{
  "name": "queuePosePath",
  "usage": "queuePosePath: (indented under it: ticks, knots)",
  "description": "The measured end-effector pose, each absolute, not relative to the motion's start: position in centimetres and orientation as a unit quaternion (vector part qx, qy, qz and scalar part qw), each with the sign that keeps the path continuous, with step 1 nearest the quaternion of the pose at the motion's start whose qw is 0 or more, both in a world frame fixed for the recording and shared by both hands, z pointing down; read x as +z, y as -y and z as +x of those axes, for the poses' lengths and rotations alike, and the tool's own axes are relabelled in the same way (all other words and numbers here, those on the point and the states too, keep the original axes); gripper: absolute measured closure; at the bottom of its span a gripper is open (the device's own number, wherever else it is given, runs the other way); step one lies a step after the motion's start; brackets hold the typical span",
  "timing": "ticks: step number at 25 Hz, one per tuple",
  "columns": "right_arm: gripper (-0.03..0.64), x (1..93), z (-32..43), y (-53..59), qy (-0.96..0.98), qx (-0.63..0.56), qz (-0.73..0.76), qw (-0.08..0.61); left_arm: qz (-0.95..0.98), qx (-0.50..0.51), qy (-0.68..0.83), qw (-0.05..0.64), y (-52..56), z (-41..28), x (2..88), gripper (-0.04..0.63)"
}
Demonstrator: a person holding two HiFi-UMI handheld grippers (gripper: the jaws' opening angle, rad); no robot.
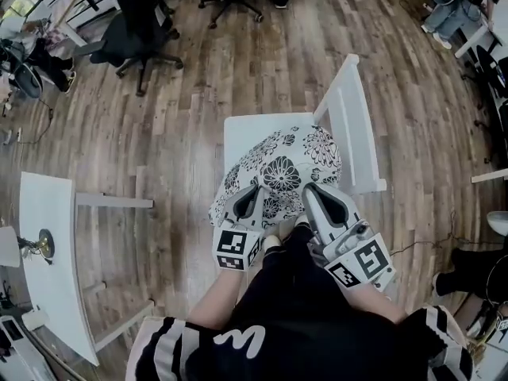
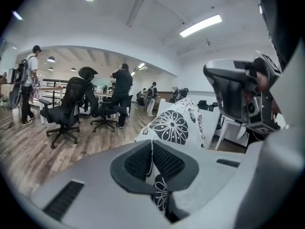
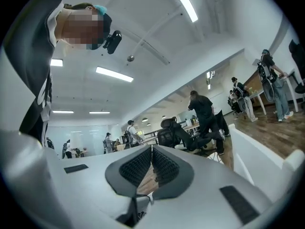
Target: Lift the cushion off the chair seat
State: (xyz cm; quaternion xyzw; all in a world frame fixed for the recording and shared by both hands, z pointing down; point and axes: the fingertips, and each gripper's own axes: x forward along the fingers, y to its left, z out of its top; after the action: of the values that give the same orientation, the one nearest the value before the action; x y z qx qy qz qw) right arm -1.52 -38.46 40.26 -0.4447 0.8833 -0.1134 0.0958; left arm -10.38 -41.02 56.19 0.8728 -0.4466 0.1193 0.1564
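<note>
So that the cushion (image 1: 282,169) lifts evenly, the left hand-held gripper (image 1: 252,192) and right hand-held gripper (image 1: 312,190) each clamp its edge nearest them.

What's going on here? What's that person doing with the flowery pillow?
A person is holding a grabbing tool in each hand. The left gripper and the right gripper each pinch the near edge of the flowery cushion, with their fingers shut on the cloth. The cushion is held up over the white chair and looks clear of the seat, so the lift seems to be under way.
</note>
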Motion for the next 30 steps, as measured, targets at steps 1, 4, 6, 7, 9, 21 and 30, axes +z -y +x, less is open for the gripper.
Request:
queuePosePath:
  ticks: [1,4,6,7,9,21,30]
  knots:
    - [0.595,39.4,-1.6,38.3,-0.883,-0.107,-0.444,0.102,0.874,0.106,0.447,0.158,40.7,-10.5,55.1,0.583]
    - [0.595,37.1,-1.7,38.0,-0.884,-0.089,-0.444,0.119,0.878,0.068,0.447,0.153,39.9,-10.8,51.8,0.583]
    - [0.595,35.8,-1.9,38.0,-0.886,-0.073,-0.441,0.128,0.883,0.048,0.446,0.14,39.8,-10.9,49.5,0.583]
    - [0.595,35.2,-2.0,38.2,-0.887,-0.063,-0.438,0.132,0.885,0.04,0.444,0.131,39.9,-10.9,48.6,0.583]
    - [0.595,34.1,-2.1,38.0,-0.889,-0.048,-0.434,0.14,0.889,0.032,0.44,0.12,39.7,-10.8,47.3,0.583]
    - [0.595,31.1,-1.9,35.9,-0.886,-0.002,-0.436,0.159,0.9,0.004,0.427,0.091,37.8,-10.8,43.1,0.583]
    - [0.595,31.2,-2.6,34.4,-0.891,0.004,-0.432,0.139,0.903,-0.024,0.42,0.093,36.4,-10.2,41.6,0.583]
